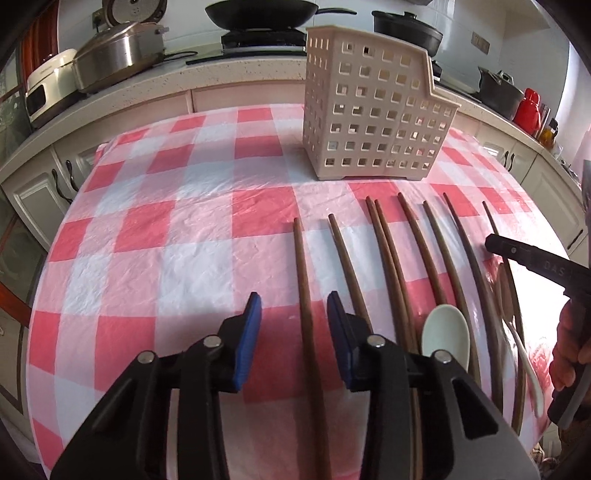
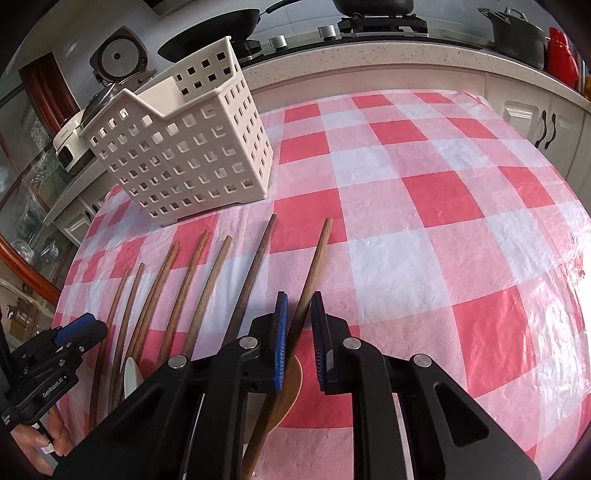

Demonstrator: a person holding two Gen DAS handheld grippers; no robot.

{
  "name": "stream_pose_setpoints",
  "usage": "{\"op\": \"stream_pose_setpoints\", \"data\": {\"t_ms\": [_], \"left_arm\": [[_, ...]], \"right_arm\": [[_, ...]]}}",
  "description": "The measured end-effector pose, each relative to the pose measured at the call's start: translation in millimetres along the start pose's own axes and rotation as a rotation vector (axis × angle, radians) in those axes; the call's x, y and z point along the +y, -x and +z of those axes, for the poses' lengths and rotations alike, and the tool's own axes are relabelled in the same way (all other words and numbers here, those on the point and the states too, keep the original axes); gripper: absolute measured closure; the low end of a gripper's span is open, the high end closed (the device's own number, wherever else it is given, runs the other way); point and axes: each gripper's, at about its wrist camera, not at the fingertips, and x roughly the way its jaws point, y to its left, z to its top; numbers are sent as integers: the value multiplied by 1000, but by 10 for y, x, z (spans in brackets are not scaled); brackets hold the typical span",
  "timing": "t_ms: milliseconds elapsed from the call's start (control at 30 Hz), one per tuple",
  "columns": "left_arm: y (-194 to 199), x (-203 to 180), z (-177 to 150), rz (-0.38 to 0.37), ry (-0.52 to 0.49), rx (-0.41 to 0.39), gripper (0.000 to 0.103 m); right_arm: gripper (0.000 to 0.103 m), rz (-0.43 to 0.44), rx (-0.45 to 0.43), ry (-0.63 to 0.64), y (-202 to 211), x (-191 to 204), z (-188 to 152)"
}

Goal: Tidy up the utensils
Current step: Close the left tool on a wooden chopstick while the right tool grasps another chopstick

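Observation:
A beige perforated utensil holder point(image 1: 369, 110) point(image 2: 184, 147) stands upright on the checked tablecloth. In front of it, several dark wooden chopsticks lie side by side with a white ceramic spoon point(image 1: 447, 332) among them. My left gripper point(image 1: 294, 295) is low over the leftmost stick point(image 1: 300, 251), which runs between its blue pads with a gap on each side. My right gripper point(image 2: 300, 295) straddles the handle of a wooden spoon point(image 2: 317, 254), whose bowl shows under the fingers. A gap remains beside its right pad.
The red and white tablecloth point(image 2: 424, 192) is bare to the right of the utensils. Behind the table runs a counter with a stove, pans point(image 1: 258, 14), pots and rice cookers point(image 1: 118, 55). A person's hand point(image 1: 569, 350) holds the right gripper's handle.

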Motion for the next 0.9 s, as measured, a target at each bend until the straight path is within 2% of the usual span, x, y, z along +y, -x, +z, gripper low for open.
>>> {"op": "stream_pose_setpoints", "data": {"t_ms": [67, 200, 300, 533, 900], "left_arm": [[-65, -16, 23, -15, -2, 18, 77], [-119, -94, 62, 21, -48, 12, 84], [-140, -119, 83, 31, -62, 11, 96], [-118, -118, 85, 18, -51, -7, 97], [507, -109, 94, 23, -4, -162, 97]], "right_arm": [[88, 3, -1, 0, -8, -12, 11], [88, 11, 1, -5, -16, -30, 26], [89, 15, -5, 3, -19, -24, 25], [94, 10, -42, 1, 71, -39, 19], [94, 30, -144, 5, 529, -45, 50]]}}
